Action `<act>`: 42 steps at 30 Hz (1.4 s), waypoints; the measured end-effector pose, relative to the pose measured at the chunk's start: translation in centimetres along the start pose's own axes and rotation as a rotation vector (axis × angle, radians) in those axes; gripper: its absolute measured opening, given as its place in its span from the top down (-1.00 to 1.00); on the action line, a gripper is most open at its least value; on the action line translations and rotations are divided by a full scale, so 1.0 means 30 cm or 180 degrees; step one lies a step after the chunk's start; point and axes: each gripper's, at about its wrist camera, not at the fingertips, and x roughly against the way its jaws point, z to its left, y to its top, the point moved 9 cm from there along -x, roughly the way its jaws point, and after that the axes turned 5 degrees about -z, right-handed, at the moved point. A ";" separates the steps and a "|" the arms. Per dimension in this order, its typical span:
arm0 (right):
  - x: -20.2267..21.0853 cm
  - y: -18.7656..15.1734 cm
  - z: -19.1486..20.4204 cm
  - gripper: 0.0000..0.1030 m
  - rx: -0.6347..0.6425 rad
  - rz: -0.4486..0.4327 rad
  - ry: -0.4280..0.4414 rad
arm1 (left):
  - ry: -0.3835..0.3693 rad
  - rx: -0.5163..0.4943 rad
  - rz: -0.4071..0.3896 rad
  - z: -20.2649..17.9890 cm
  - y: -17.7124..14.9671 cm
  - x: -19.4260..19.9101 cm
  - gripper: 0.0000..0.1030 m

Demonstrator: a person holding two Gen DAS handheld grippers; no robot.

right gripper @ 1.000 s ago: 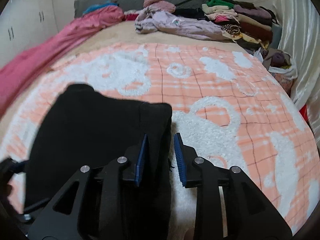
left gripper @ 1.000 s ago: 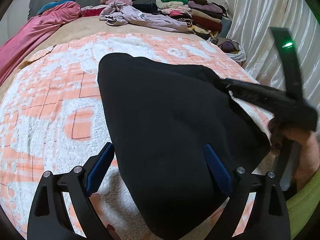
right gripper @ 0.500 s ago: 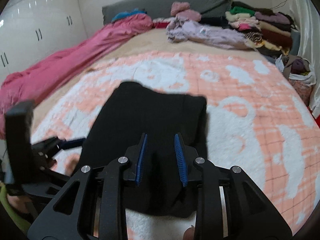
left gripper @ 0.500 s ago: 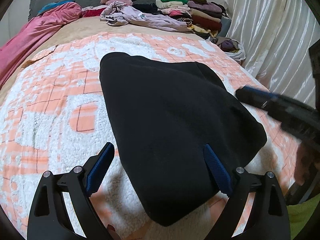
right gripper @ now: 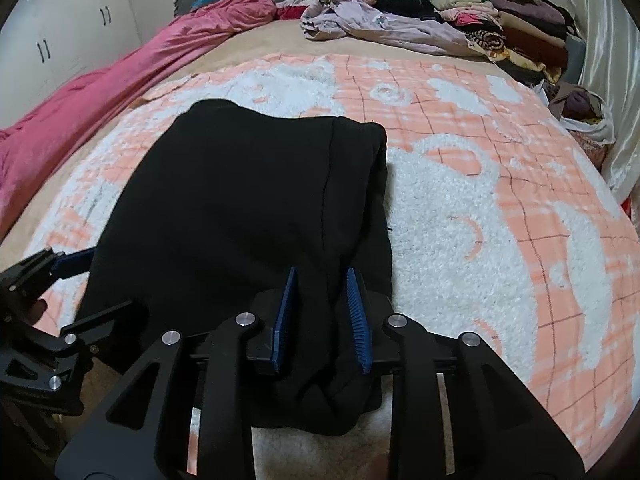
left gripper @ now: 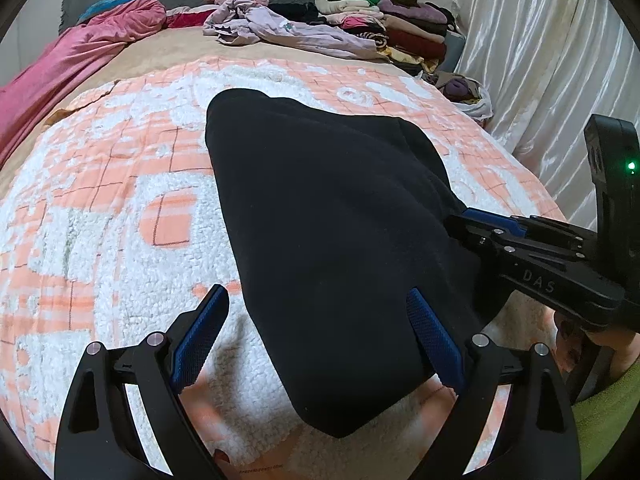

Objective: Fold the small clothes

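- Left wrist view: the left gripper (left gripper: pixel 316 340) has its blue-padded fingers (left gripper: pixel 200 336) spread wide, one over the blanket (left gripper: pixel 100 208) at 7 o'clock and the other over the near part of the black garment (left gripper: pixel 332 240) at 5 o'clock; nothing is pinched between them.
- The black garment lies folded and flat in the middle of the frame on the orange-and-white blanket that covers the bed, its narrow end nearest the camera.
- At 3 o'clock the right gripper (left gripper: pixel 472 220) reaches in from the right edge, its tips at the garment's right edge; a green light shows on its body, and a hand (left gripper: pixel 592 344) holds it from below at 4 o'clock.
- At 12 o'clock a stack of folded clothes (left gripper: pixel 400 28) sits at the far end of the bed, with a loose lilac garment (left gripper: pixel 288 32) just left of it and a pink cover (left gripper: pixel 80 52) at 10 o'clock; a white curtain (left gripper: pixel 540 60) hangs at 2 o'clock.
- Right wrist view: the right gripper (right gripper: pixel 322 320) has its fingers (right gripper: pixel 284 320) only narrowly apart, with the garment's (right gripper: pixel 240 208) near right edge bunched up between them; the gap has just been widening, and I cannot tell whether the pads press the cloth.
- The left gripper (right gripper: pixel 60 264) shows at 8 o'clock, beside the garment's left edge.
- White cupboards (right gripper: pixel 60 28) stand at 10 o'clock.
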 end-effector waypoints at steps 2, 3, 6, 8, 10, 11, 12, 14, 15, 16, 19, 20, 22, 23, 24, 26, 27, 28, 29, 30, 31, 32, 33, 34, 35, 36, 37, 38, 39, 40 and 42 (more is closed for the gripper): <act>0.011 0.004 -0.004 0.49 -0.0050 -0.0040 0.0010 | 0.0010 -0.0019 -0.0010 -0.001 -0.002 0.012 -0.74; 0.016 0.008 -0.005 0.46 -0.0057 -0.0058 -0.0007 | 0.0012 -0.0020 -0.0011 -0.001 -0.002 0.015 -0.74; 0.043 0.021 -0.005 0.21 -0.0050 -0.0151 -0.0065 | 0.0026 -0.0016 -0.0017 0.005 -0.001 0.024 -0.74; 0.069 0.029 -0.009 0.03 -0.0077 -0.0235 -0.0092 | 0.0039 -0.0005 -0.0032 0.010 0.001 0.036 -0.74; 0.098 0.030 -0.013 -0.35 -0.0106 -0.0320 -0.0083 | 0.0046 0.0001 -0.0068 0.012 0.007 0.054 -0.74; 0.119 0.027 -0.021 -0.45 -0.0121 -0.0379 -0.0125 | 0.0051 0.0003 -0.0085 0.010 0.013 0.060 -0.75; 0.136 0.028 -0.025 -0.46 -0.0129 -0.0442 -0.0144 | 0.0054 0.0007 -0.0106 0.010 0.017 0.070 -0.78; 0.180 0.029 -0.033 -0.65 -0.0164 -0.0575 -0.0133 | 0.0063 0.0011 -0.0155 0.010 0.026 0.091 -0.86; 0.202 0.031 -0.039 -0.70 -0.0194 -0.0651 -0.0139 | 0.0072 0.0007 -0.0179 0.010 0.031 0.101 -0.87; 0.220 0.034 -0.048 -0.76 -0.0218 -0.0716 -0.0152 | 0.0080 0.0004 -0.0202 0.009 0.035 0.112 -0.88; 0.283 0.039 -0.060 -0.82 -0.0249 -0.0922 -0.0179 | 0.0098 -0.0006 -0.0274 0.009 0.044 0.148 -0.91; 0.307 0.037 -0.064 -0.82 -0.0259 -0.1002 -0.0203 | 0.0119 -0.0013 -0.0309 0.010 0.046 0.163 -0.91; 0.337 0.034 -0.069 -0.82 -0.0284 -0.1097 -0.0204 | 0.0159 -0.0037 -0.0381 0.010 0.048 0.194 -0.91; 0.354 0.031 -0.072 -0.82 -0.0311 -0.1149 -0.0201 | 0.0170 -0.0048 -0.0406 0.008 0.046 0.206 -0.91; 0.369 0.026 -0.073 -0.82 -0.0337 -0.1192 -0.0193 | 0.0182 -0.0064 -0.0436 0.005 0.043 0.220 -0.91; 0.394 0.014 -0.077 -0.82 -0.0373 -0.1247 -0.0173 | 0.0195 -0.0087 -0.0469 0.000 0.032 0.242 -0.91; 0.406 0.003 -0.078 -0.82 -0.0387 -0.1269 -0.0178 | 0.0201 -0.0091 -0.0486 -0.002 0.025 0.252 -0.91; 0.412 -0.004 -0.080 -0.82 -0.0400 -0.1279 -0.0180 | 0.0200 -0.0093 -0.0491 -0.005 0.020 0.257 -0.91; 0.421 -0.014 -0.081 -0.82 -0.0416 -0.1287 -0.0173 | 0.0193 -0.0096 -0.0496 -0.007 0.010 0.267 -0.91; 0.427 -0.021 -0.081 -0.82 -0.0425 -0.1293 -0.0168 | 0.0197 -0.0096 -0.0500 -0.008 0.001 0.275 -0.91; 0.432 -0.028 -0.081 -0.82 -0.0427 -0.1295 -0.0161 | 0.0205 -0.0092 -0.0505 -0.005 -0.009 0.285 -0.91; 0.437 -0.037 -0.078 -0.82 -0.0419 -0.1289 -0.0149 | 0.0200 -0.0091 -0.0509 -0.006 -0.013 0.291 -0.91; 0.441 -0.045 -0.074 -0.82 -0.0405 -0.1278 -0.0140 | 0.0198 -0.0088 -0.0517 -0.004 -0.021 0.299 -0.91; 0.444 -0.053 -0.069 -0.82 -0.0394 -0.1261 -0.0133 | 0.0204 -0.0086 -0.0525 -0.001 -0.027 0.305 -0.91; 0.445 -0.061 -0.064 -0.82 -0.0386 -0.1252 -0.0127 | 0.0218 -0.0099 -0.0529 0.004 -0.036 0.313 -0.91; 0.449 -0.069 -0.057 -0.82 -0.0378 -0.1247 -0.0125 | 0.0238 -0.0107 -0.0523 0.010 -0.044 0.318 -0.91; 0.454 -0.078 -0.048 -0.82 -0.0366 -0.1240 -0.0124 | 0.0258 -0.0106 -0.0512 0.016 -0.055 0.323 -0.91; 0.459 -0.093 -0.034 -0.82 -0.0343 -0.1222 -0.0116 | 0.0270 -0.0095 -0.0499 0.024 -0.071 0.331 -0.91; 0.461 -0.110 -0.019 -0.82 -0.0322 -0.1187 -0.0112 | 0.0272 -0.0078 -0.0488 0.029 -0.086 0.337 -0.91; 0.460 -0.129 -0.006 -0.82 -0.0306 -0.1134 -0.0119 | 0.0265 -0.0061 -0.0464 0.034 -0.102 0.340 -0.91; 0.452 -0.165 0.016 -0.82 -0.0277 -0.1030 -0.0101 | 0.0272 -0.0007 -0.0396 0.049 -0.147 0.343 -0.91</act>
